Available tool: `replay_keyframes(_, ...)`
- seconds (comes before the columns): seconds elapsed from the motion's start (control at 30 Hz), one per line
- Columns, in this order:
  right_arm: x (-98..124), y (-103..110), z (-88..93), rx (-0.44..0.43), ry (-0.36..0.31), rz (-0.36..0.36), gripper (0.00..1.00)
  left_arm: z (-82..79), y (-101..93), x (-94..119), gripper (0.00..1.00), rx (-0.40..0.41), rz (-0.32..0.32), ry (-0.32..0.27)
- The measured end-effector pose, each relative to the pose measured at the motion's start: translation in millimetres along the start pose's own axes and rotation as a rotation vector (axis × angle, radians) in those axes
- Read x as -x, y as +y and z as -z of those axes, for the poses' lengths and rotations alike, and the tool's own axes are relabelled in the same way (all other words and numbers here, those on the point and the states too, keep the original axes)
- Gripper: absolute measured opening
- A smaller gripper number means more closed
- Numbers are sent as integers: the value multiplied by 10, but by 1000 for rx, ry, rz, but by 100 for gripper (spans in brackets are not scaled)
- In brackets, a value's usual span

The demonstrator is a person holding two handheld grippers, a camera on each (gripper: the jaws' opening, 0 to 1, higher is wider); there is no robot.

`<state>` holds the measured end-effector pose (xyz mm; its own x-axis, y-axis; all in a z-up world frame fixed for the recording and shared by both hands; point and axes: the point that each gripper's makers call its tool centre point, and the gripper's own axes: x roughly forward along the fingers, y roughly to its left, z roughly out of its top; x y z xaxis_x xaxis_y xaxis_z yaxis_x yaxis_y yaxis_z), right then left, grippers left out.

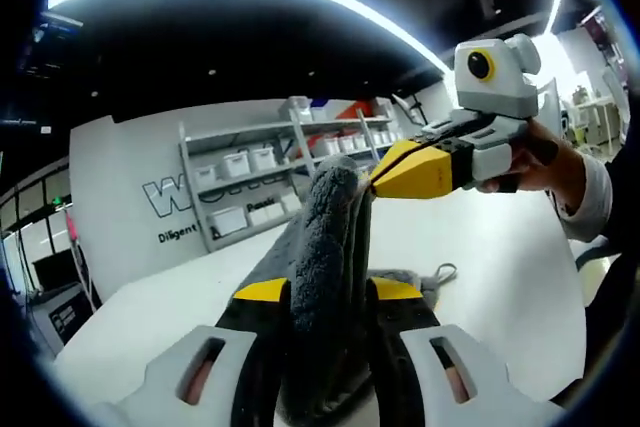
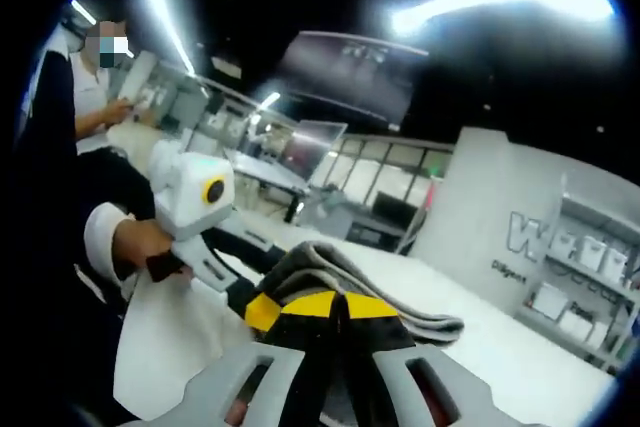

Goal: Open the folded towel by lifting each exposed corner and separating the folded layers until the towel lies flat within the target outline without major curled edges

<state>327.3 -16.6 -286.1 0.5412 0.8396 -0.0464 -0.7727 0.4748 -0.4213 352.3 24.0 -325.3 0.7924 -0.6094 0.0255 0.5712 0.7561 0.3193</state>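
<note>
I see my left tool [image 1: 327,292] pinching the grey towel [image 1: 325,247], held up above the white desk [image 1: 480,247]. My right tool [image 2: 330,309] is pressed together on the towel's upper edge, just beside the left.

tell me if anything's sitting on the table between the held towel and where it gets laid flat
Nothing visible does. Both the left gripper and right gripper are shut on the grey towel, lifted above the white table. No target outline can be made out.
</note>
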Motion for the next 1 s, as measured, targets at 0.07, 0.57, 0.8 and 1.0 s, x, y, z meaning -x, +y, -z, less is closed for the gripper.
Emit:
replay_keyframes(0.07, -7, 24, -8, 4, -1, -5, 0, -41, 11, 13, 28, -10, -7, -10)
replay_keyframes(0.57, -61, 160, -28, 24, 0, -38, 0, -187, 53, 76, 27, -94, -49, -34)
replay_keyframes(0.8, -87, 220, -41, 37, -2, -51, 0, -203, 53, 81, 27, -114, -54, -33)
replay_keyframes(1.0, -105, 255, -43, 45, -1, -58, 0, -196, 90, 93, 26, -121, -67, -30)
